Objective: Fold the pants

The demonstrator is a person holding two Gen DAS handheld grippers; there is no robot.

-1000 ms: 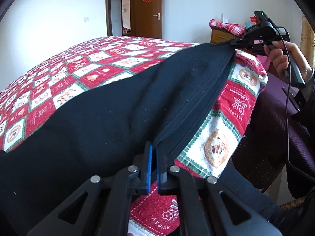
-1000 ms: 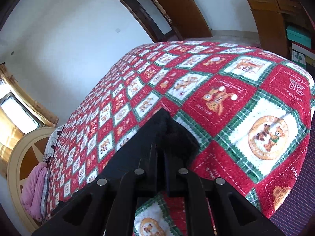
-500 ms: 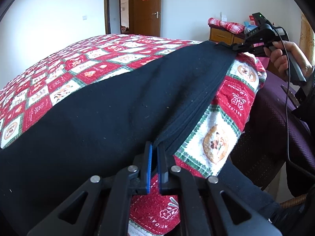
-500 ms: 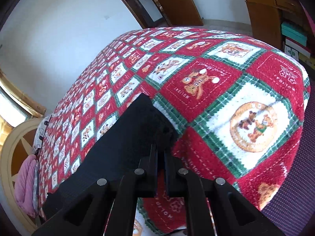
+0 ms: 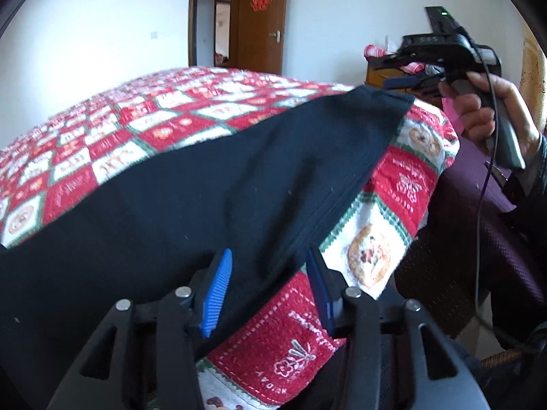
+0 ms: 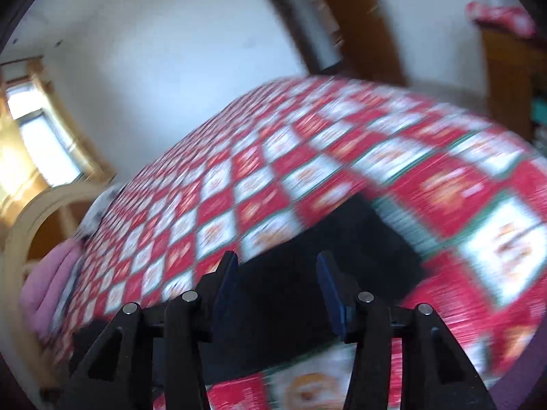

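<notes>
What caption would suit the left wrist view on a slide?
Left gripper, jaws just opened, releases black pants laid flat on a patchwork bedspread.

Daylight fills the room, soft and even on the white walls, with a window (image 6: 41, 143) blown out to a yellow-white glare. The left wrist view is fairly sharp — only slightly smeared — while the right wrist view is streaked with motion blur across the quilt (image 6: 342, 157). Both bend at their dark, rounded edges.
</notes>
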